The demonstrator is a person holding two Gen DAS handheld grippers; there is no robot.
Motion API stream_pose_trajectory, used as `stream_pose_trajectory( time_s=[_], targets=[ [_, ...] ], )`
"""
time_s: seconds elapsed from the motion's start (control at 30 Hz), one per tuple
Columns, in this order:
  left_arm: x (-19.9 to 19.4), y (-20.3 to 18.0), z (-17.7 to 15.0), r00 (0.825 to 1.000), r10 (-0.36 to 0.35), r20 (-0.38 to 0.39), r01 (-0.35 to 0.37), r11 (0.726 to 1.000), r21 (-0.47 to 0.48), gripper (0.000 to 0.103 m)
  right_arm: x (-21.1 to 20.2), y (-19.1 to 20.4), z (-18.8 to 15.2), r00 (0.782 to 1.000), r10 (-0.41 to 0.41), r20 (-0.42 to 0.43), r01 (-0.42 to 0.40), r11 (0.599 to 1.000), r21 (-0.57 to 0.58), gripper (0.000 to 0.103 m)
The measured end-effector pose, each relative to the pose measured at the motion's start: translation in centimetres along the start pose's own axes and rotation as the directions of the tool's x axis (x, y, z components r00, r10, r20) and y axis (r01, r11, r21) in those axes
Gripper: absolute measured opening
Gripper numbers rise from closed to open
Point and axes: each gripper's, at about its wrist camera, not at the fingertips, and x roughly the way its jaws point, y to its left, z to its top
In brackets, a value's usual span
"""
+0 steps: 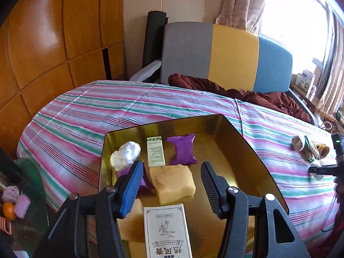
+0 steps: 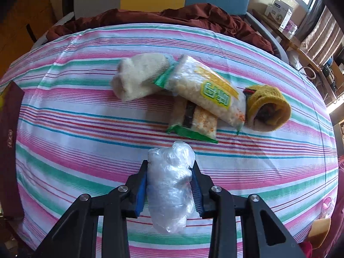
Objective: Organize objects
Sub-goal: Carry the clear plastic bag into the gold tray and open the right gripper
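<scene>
In the left wrist view my left gripper point(image 1: 172, 185) is open and empty above a gold tin box point(image 1: 243, 148) on the striped tablecloth. The box holds a yellow sponge point(image 1: 173, 183), a purple packet point(image 1: 182, 149), a small green-white box point(image 1: 155, 151), a clear plastic wad point(image 1: 125, 153), a second purple packet point(image 1: 144, 180) and a white carton point(image 1: 166, 232). In the right wrist view my right gripper point(image 2: 171, 169) is shut on a crumpled clear plastic bag point(image 2: 171, 185) above the cloth. Beyond it lie two rice-cracker packets point(image 2: 206, 90) point(image 2: 192, 122), a cream rolled cloth point(image 2: 139, 76) and a yellow rolled cloth point(image 2: 268, 109).
A dark red box lid point(image 2: 9, 139) lies at the table's left edge. A grey, yellow and blue chair point(image 1: 225, 53) with a maroon cloth point(image 1: 236, 92) stands behind the table. A side table at left holds pink rolls and an orange point(image 1: 8, 210).
</scene>
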Motion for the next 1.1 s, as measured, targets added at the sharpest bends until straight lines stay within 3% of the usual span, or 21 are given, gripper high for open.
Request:
stream_pose_trajectory(
  time_s=[0.1, 0.2, 0.33, 0.47, 0.63, 0.8, 0.9, 0.97, 1.1],
  targets=[
    [0.1, 0.6, -0.3, 1.000, -0.003, -0.008, 0.003, 1.000, -0.015, 0.058, -2.4, 2.9, 0.3, 0.995, 0.085, 0.053, -0.083, 0.996, -0.044, 0.035],
    [0.1, 1.0, -0.6, 1.000, 0.001, -0.007, -0.001, 1.000, -0.031, 0.060, -5.6, 6.6, 0.9, 0.976, 0.185, 0.115, -0.172, 0.978, -0.115, 0.035],
    [0.1, 1.6, -0.8, 1.000, 0.001, -0.006, -0.001, 0.999, -0.052, 0.061, -10.7, 13.3, 0.2, 0.930, 0.332, 0.157, -0.288, 0.925, -0.248, 0.035],
    [-0.1, 2.7, -0.6, 1.000, 0.004, 0.003, -0.004, 0.997, -0.078, 0.061, -12.5, 19.8, -1.0, 0.886, 0.453, 0.101, -0.392, 0.847, -0.360, 0.035],
    [-0.5, 5.0, -0.4, 0.999, 0.026, 0.019, -0.023, 0.989, -0.145, 0.061, -10.6, 26.8, -3.4, 0.873, 0.488, -0.020, -0.443, 0.774, -0.453, 0.035],
    [-0.5, 6.8, -0.7, 0.999, 0.049, 0.020, -0.044, 0.980, -0.192, 0.062, -6.8, 31.4, -4.9, 0.879, 0.460, -0.127, -0.465, 0.764, -0.448, 0.037],
    [-0.3, 7.4, -0.8, 0.999, 0.048, 0.017, -0.044, 0.979, -0.201, 0.062, -5.2, 32.4, -5.1, 0.860, 0.481, -0.172, -0.506, 0.758, -0.412, 0.039],
    [-0.4, 7.4, -0.9, 0.999, 0.047, 0.017, -0.042, 0.978, -0.202, 0.062, -4.5, 32.9, -5.3, 0.845, 0.497, -0.197, -0.533, 0.753, -0.386, 0.052],
    [-0.2, 7.4, -1.0, 0.999, 0.049, 0.013, -0.045, 0.979, -0.199, 0.062, -4.5, 32.5, -5.3, 0.832, 0.523, -0.185, -0.552, 0.750, -0.364, 0.060]
  ],
)
